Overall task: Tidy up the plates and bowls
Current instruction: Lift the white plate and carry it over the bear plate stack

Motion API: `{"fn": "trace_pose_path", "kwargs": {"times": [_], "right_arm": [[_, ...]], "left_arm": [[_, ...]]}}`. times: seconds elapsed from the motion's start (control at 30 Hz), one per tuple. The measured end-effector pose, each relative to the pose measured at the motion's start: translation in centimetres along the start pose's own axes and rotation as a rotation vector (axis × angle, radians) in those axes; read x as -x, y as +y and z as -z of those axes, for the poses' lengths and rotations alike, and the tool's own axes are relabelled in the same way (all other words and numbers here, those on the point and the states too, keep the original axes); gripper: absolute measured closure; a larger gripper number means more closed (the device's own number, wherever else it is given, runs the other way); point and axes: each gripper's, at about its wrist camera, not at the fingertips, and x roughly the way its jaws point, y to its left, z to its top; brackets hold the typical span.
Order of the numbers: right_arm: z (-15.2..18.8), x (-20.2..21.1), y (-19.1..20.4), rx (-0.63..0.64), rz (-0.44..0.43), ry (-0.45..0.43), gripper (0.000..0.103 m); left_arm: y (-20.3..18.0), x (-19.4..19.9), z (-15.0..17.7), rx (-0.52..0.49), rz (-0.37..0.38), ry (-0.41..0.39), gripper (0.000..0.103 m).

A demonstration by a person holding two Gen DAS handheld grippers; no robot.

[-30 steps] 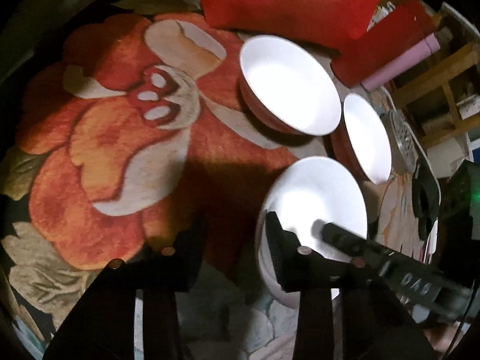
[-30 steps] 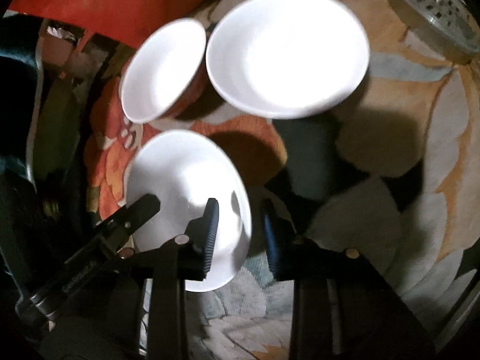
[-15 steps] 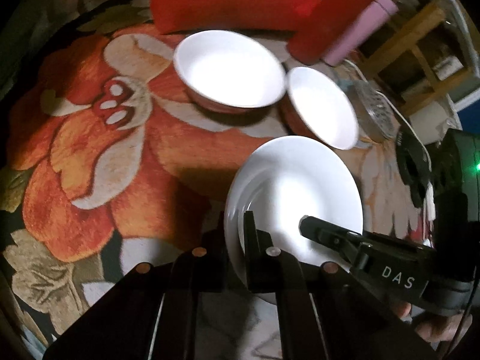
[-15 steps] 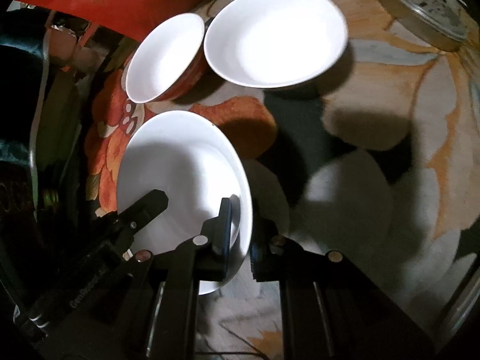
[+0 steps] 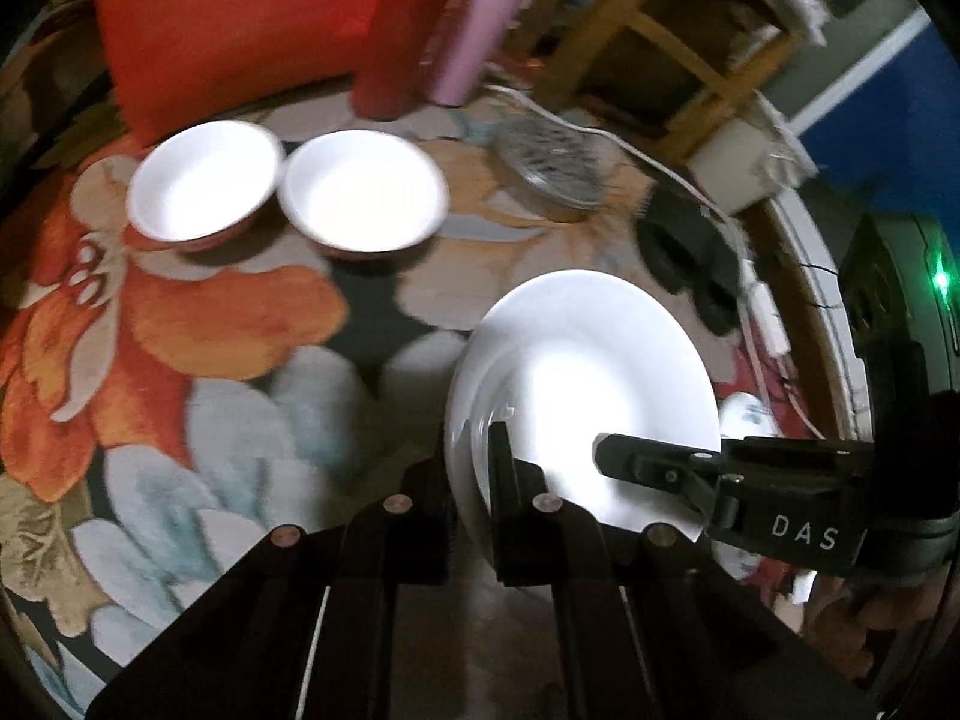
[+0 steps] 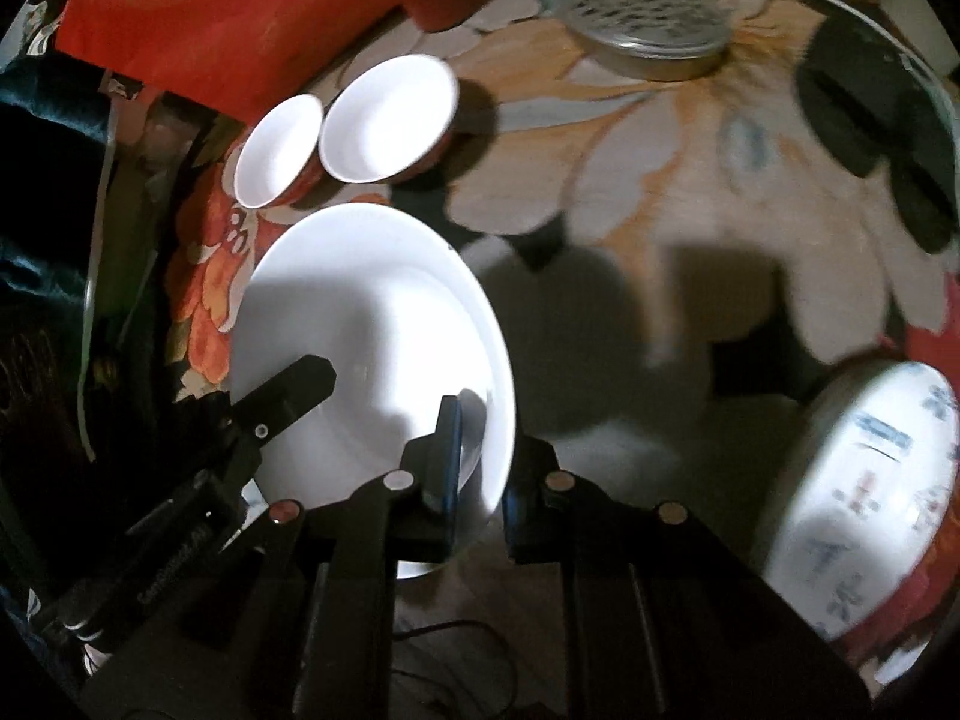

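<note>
I have both grippers closed on the same white plate (image 5: 585, 396). The left gripper (image 5: 474, 480) pinches the rim with its fingers (image 5: 504, 474), one finger over the plate and one behind it. The right gripper (image 6: 480, 462) does the same on the opposite edge of the rim, the plate (image 6: 366, 324) passing between its fingers (image 6: 447, 450). The plate is tilted and does not touch the flowered surface (image 5: 210, 360) below it.

Beyond the fingertips, further on the surface, two white bowls (image 5: 204, 180) (image 5: 366, 192) stand side by side, almost touching. Behind them lies a red cushion (image 5: 240, 18). In the right wrist view, a patterned bowl (image 6: 864, 492) with blue marks is to the right of the fingers, near the edge of the picture.
</note>
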Motion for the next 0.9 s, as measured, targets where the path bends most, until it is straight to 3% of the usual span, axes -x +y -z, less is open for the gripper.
{"fn": "trace_pose_path", "kwargs": {"times": [0.5, 0.9], "right_arm": [[5.0, 8.3, -9.6, -0.129, 0.092, -0.058, 0.09], [8.6, 8.1, -17.6, -0.293, 0.093, -0.016, 0.09]], "left_arm": [[-12.5, -0.8, 2.3, -0.214, 0.124, 0.035, 0.096], [-19.1, -6.7, 5.8, -0.329, 0.136, 0.155, 0.095]]}}
